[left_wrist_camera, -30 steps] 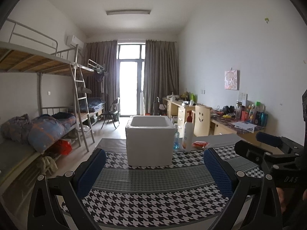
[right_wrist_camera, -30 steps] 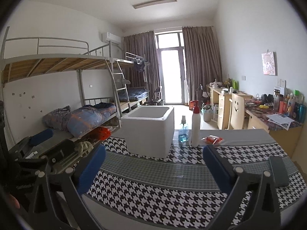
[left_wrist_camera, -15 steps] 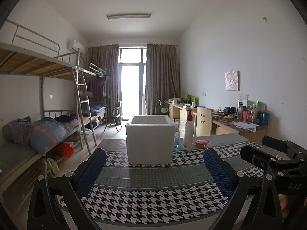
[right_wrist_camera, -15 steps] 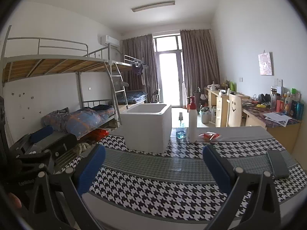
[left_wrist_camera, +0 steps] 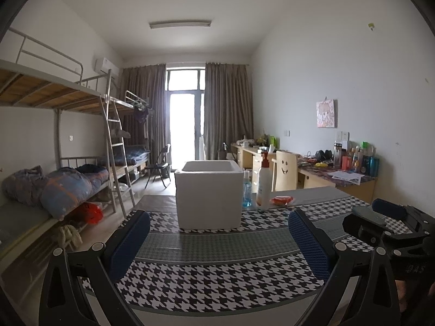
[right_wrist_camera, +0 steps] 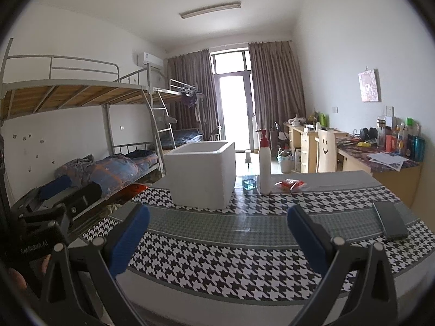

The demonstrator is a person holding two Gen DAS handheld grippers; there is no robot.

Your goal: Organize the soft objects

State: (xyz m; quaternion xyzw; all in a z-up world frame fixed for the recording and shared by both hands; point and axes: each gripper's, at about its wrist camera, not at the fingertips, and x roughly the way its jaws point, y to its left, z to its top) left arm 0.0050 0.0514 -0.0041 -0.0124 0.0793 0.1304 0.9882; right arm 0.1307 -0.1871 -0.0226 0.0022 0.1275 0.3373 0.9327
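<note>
The counter (left_wrist_camera: 217, 247) with its houndstooth cloth fills the lower half of both views, and the white box (left_wrist_camera: 208, 194) stands on it dead ahead of the left gripper (left_wrist_camera: 218, 240), at its twelve o'clock, while from the right gripper (right_wrist_camera: 217, 240) the same box (right_wrist_camera: 201, 174) sits nearer eleven. Both sets of jaws are spread wide with nothing between them, hovering over the near edge of the cloth. Just right of the box stand a pump bottle (right_wrist_camera: 264, 163) and a small blue-tinted bottle (right_wrist_camera: 249, 179). The only soft-looking thing on the counter is the red packet (right_wrist_camera: 290, 184), lying flat just beyond the pump bottle, its long axis running across the counter left to right; whether it really is soft I cannot tell. It lies at about one o'clock from each gripper, and I'd judge the right the nearer to it, with the bottles standing between packet and box. A dark phone (right_wrist_camera: 390, 219) lies at the right gripper's three o'clock.
</note>
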